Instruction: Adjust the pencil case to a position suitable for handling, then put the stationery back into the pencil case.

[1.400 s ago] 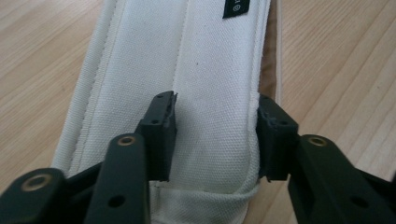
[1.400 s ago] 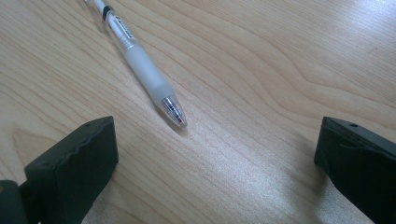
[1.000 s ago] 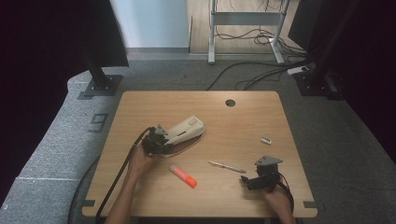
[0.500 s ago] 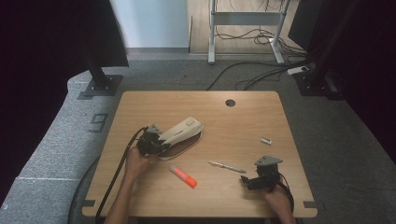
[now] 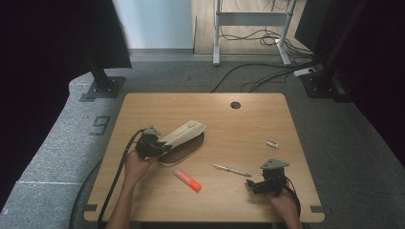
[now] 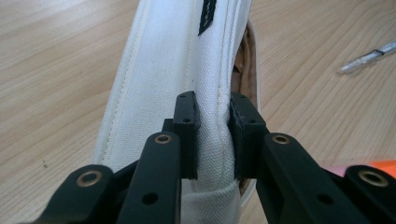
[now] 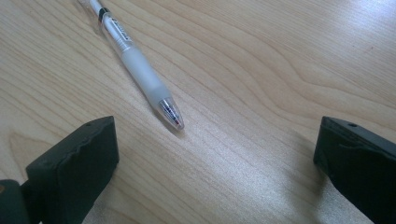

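A white fabric pencil case (image 5: 184,136) lies left of the table's middle, with a brown inside showing under its raised top. My left gripper (image 5: 160,147) is shut on the near end of that white top. In the left gripper view its pads (image 6: 187,126) pinch a seam fold of the pencil case (image 6: 163,70). My right gripper (image 5: 253,185) rests open near the front right edge. In the right gripper view a clear pen (image 7: 135,60) points its tip toward the wide gap of my right gripper (image 7: 215,154); nothing lies between the jaws.
An orange highlighter (image 5: 187,180) lies in front of the case, and the pen (image 5: 232,170) lies right of it. A small grey piece (image 5: 272,143) sits toward the right edge. The wooden table (image 5: 239,129) has a round hole (image 5: 235,105) at the back.
My left gripper has shifted a little left and up with the case's white top, and more of the dark brown shows beneath it. The right gripper has stayed put.
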